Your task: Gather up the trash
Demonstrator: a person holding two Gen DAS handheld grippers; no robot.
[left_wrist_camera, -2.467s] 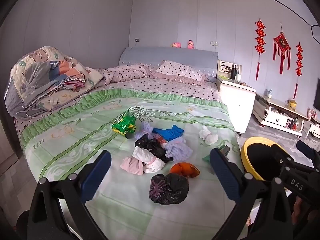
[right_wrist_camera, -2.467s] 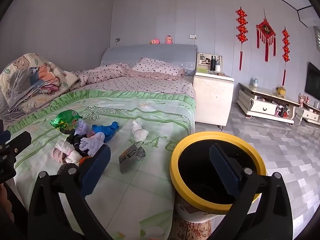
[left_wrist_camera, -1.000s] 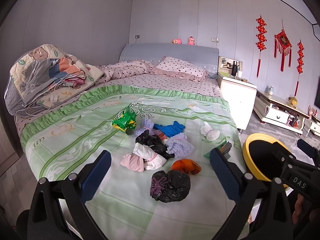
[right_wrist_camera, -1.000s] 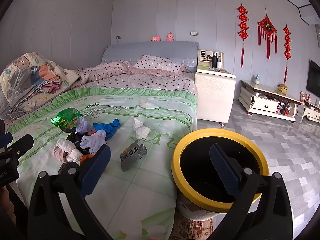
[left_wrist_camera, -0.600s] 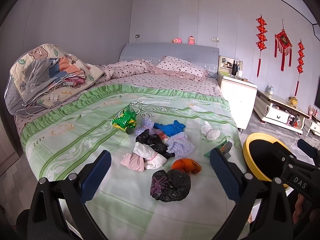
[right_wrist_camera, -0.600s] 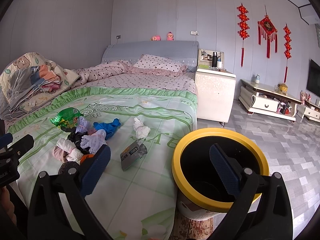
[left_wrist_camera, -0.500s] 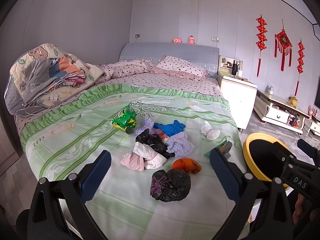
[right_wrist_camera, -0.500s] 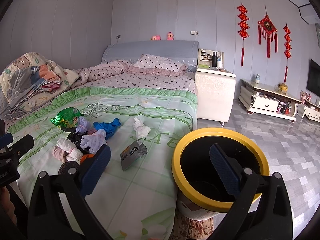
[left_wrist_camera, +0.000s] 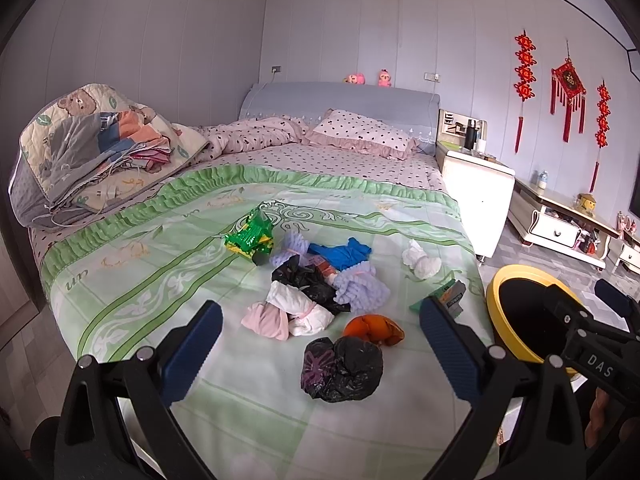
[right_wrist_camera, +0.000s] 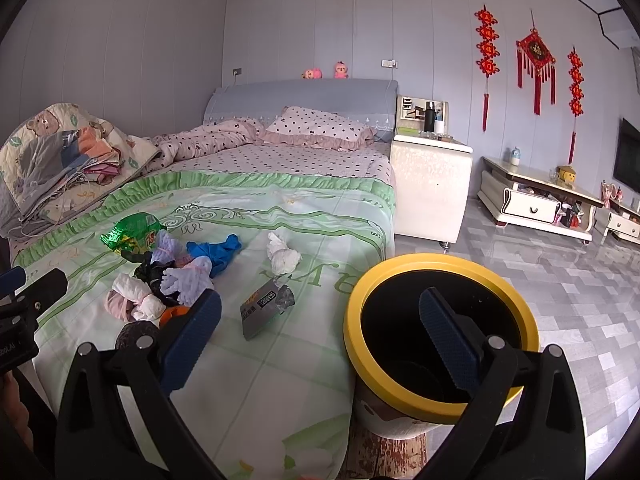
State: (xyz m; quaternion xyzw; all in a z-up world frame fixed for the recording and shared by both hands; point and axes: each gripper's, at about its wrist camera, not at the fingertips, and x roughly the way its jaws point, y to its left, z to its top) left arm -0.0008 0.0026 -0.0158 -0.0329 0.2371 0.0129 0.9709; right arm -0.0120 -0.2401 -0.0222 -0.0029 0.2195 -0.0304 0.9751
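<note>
One "DAS" label on right claw [left_wrist_camera: 592, 344].

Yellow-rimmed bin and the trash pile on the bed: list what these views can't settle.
- Yellow-rimmed black bin, right wrist view: bottom too dark, partly behind the right gripper.
- Crumpled black plastic bag, left wrist view: contents hidden.
- Grey foil wrapper: print too small.
- Bin, left wrist view: mostly behind the right gripper.

Green floral bedspread [left_wrist_camera: 168, 280] — yellow-rimmed bin [right_wrist_camera: 440, 272], pink polka-dot pillow [left_wrist_camera: 360, 128].
</note>
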